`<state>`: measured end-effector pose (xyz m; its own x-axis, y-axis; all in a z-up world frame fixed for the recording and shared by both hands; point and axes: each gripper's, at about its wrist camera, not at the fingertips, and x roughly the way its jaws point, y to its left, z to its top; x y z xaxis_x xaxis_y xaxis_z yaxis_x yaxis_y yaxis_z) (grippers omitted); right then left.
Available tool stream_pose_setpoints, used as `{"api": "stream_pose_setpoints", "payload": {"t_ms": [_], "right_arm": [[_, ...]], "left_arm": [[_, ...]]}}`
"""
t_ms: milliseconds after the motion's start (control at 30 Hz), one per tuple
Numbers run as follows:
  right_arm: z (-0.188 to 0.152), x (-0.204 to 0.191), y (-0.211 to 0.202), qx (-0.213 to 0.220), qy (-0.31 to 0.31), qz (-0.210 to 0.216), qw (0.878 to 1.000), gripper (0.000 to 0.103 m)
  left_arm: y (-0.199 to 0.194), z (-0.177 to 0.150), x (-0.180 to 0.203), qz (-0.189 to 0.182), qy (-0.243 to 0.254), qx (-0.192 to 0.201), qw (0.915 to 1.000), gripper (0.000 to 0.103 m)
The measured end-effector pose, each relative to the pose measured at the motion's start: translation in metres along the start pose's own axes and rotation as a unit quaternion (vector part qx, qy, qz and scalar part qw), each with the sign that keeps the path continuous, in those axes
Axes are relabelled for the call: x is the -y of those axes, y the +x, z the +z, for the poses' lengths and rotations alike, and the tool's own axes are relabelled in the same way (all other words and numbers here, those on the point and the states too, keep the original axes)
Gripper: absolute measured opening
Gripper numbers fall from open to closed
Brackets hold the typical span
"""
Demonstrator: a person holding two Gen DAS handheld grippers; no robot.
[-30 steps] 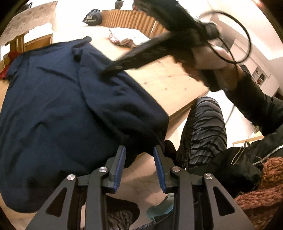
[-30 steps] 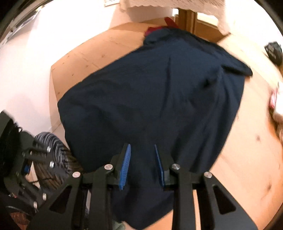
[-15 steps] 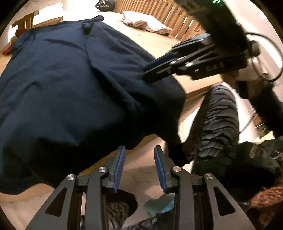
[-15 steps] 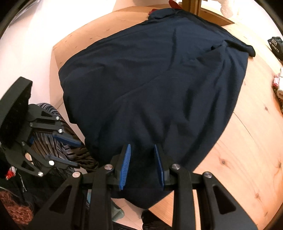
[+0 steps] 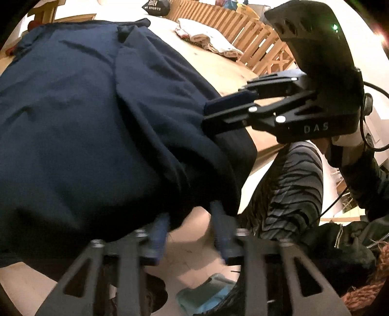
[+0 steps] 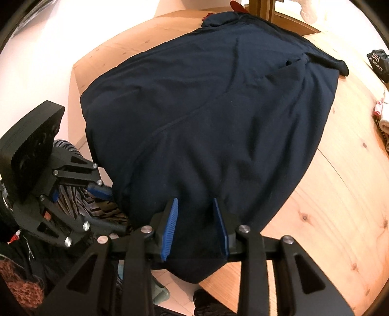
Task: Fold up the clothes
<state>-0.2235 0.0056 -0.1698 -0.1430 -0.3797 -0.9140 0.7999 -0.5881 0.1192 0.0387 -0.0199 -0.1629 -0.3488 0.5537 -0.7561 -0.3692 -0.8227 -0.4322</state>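
Note:
A dark navy garment (image 5: 85, 109) lies spread over the wooden table (image 5: 218, 65), and its near hem hangs over the table's edge. My left gripper (image 5: 188, 226) is at that hanging hem. Its blurred jaws stand apart and are closing, with a fold of the hem between them. In the right wrist view the garment (image 6: 218, 109) fills the table (image 6: 340, 194). My right gripper (image 6: 194, 218) straddles a bulge of fabric at the near edge, its jaws apart and opening. The right gripper (image 5: 214, 111) also shows from the side, its tips on the cloth.
A folded white and red cloth (image 5: 206, 41) and a black bag (image 5: 153, 9) lie at the table's far side, by a slatted wooden rail (image 5: 255, 43). The person's striped trouser leg (image 5: 291, 182) stands close to the table's edge. Bare wood shows right of the garment.
Both grippers have come down to the garment's near hem. The left jaws, earlier in front of the hem over the floor, now straddle it. The right gripper sits lower on the cloth.

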Motion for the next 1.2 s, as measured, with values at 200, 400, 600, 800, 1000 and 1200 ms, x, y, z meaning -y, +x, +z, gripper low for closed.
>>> {"api": "stream_pose_setpoints", "payload": {"t_ms": [200, 400, 600, 800, 1000, 1200], "right_arm": [[-0.001, 0.002, -0.001, 0.003, 0.003, 0.003, 1.0, 0.034], [-0.002, 0.009, -0.002, 0.002, 0.009, 0.0, 1.0, 0.035], [0.0, 0.008, 0.0, -0.004, 0.004, -0.006, 1.0, 0.036], [0.008, 0.024, -0.024, 0.02, 0.036, 0.034, 0.999, 0.037], [0.051, 0.098, -0.074, 0.071, 0.083, -0.018, 0.994, 0.037], [0.128, 0.192, -0.085, 0.101, 0.147, -0.055, 0.982, 0.044]], "left_arm": [[-0.003, -0.004, -0.004, -0.009, -0.011, 0.024, 0.9996, 0.002], [-0.051, -0.016, -0.033, -0.081, -0.078, 0.086, 0.9899, 0.003], [-0.034, -0.031, -0.032, -0.002, -0.056, -0.018, 0.9983, 0.008], [-0.068, 0.012, 0.013, 0.042, 0.03, 0.006, 0.9987, 0.04], [-0.051, 0.1, 0.044, 0.074, 0.139, 0.009, 0.9876, 0.045], [0.026, 0.158, 0.029, 0.087, 0.162, -0.055, 0.9815, 0.046]]}}
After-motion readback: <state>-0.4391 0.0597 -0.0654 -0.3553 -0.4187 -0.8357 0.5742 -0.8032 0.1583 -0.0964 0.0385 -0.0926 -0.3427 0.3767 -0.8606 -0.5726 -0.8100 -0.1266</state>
